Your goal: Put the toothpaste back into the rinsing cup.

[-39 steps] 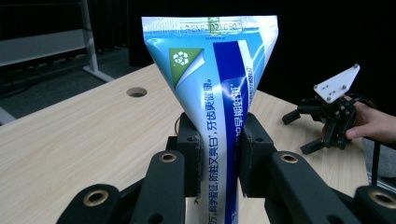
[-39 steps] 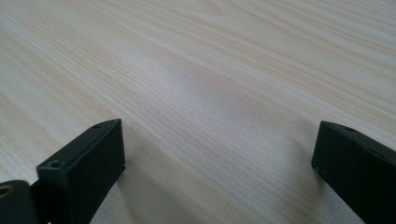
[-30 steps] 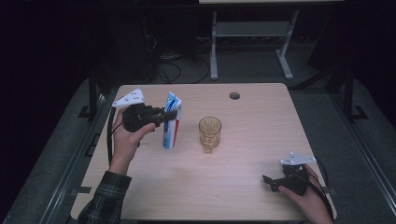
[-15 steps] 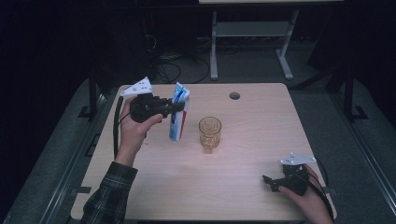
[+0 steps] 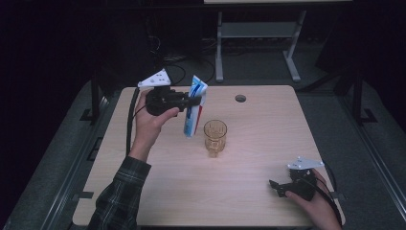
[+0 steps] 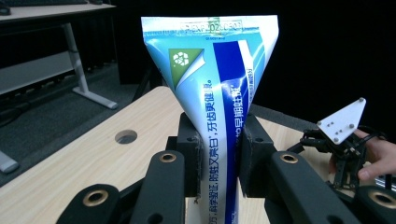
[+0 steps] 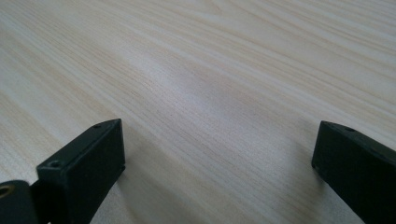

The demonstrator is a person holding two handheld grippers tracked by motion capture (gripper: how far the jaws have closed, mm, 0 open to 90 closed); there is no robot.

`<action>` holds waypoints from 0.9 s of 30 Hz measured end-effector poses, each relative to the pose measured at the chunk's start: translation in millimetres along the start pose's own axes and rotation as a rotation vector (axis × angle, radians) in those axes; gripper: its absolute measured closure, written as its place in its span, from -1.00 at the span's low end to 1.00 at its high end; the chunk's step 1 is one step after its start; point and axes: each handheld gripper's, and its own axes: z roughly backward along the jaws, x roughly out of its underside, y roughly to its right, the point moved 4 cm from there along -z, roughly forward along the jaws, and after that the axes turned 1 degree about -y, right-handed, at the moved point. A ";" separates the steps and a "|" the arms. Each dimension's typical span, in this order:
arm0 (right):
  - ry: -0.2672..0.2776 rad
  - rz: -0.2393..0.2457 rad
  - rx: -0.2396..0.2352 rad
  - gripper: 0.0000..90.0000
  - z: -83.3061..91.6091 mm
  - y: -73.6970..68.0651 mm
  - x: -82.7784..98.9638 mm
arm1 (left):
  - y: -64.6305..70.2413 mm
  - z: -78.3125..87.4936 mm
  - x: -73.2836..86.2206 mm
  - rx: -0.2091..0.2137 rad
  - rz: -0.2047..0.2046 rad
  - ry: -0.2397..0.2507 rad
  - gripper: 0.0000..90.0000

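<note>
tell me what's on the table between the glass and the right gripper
Nothing: in the high view, only bare wood separates the amber glass from the right gripper, whose jaws stand open over the table.

Only the amber glass stands mid-table; bare wood elsewhere, seemingly open for passing.

The blue-and-white toothpaste tube has its lower end cut off by the bottom edge. Its small print is unreadable from above. The person's plaid sleeve runs off the near edge.
</note>
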 end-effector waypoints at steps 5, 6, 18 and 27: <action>0.000 0.002 0.000 -0.96 0.0 0.0 0.0 | -0.2 -10.2 -4.9 0.009 -0.004 0.009 0.63; 0.000 0.002 0.000 -0.96 0.0 0.0 0.0 | -0.5 -16.1 -6.2 0.014 0.000 0.010 0.63; 0.000 0.003 0.000 -0.96 0.0 0.0 0.0 | -0.5 -47.2 -15.9 0.043 -0.014 0.015 0.63; -0.001 0.002 -0.002 -0.96 0.1 -0.3 0.0 | -1.9 -69.5 -9.7 0.056 -0.020 -0.013 0.63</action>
